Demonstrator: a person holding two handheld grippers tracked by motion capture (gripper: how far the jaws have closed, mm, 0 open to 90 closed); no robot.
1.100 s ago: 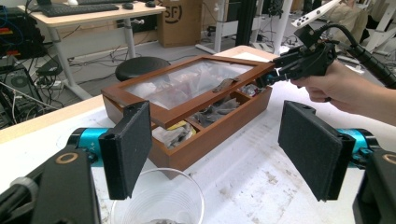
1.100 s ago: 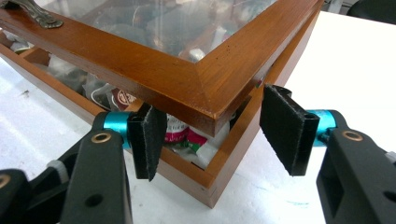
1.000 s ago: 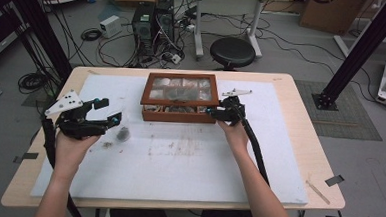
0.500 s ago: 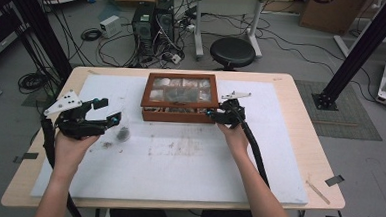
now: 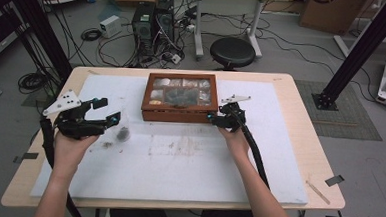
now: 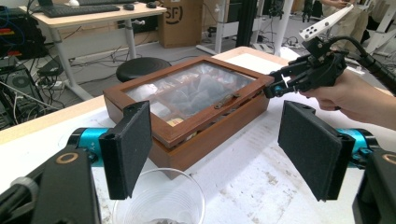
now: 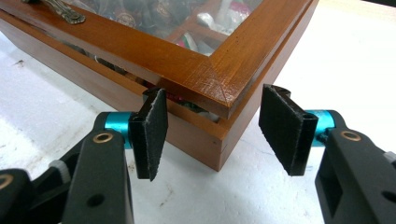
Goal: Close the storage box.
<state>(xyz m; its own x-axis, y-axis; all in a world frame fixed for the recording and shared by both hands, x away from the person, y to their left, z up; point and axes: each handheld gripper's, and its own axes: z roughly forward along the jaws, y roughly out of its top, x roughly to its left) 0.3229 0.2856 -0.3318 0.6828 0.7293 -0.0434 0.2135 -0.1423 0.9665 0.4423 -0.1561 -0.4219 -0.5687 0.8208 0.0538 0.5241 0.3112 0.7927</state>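
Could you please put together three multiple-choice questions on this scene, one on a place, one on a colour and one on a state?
1. Where is the right gripper?
A. At the near right corner of the wooden box
B. Over the clear plastic cup
C. At the table's far left corner

2. What colour is the box frame?
A. White
B. Reddish brown
C. Blue

3. How do the jaws of the left gripper stand?
A. Shut on the cup
B. Shut on the box lid
C. Open, holding nothing

Answers:
1. A: the right gripper view shows its pads either side of the box corner, and the high view shows it at that corner.
2. B: all three views show brown wood around a glass top.
3. C: the left gripper view shows its pads wide apart with the cup below and between them.
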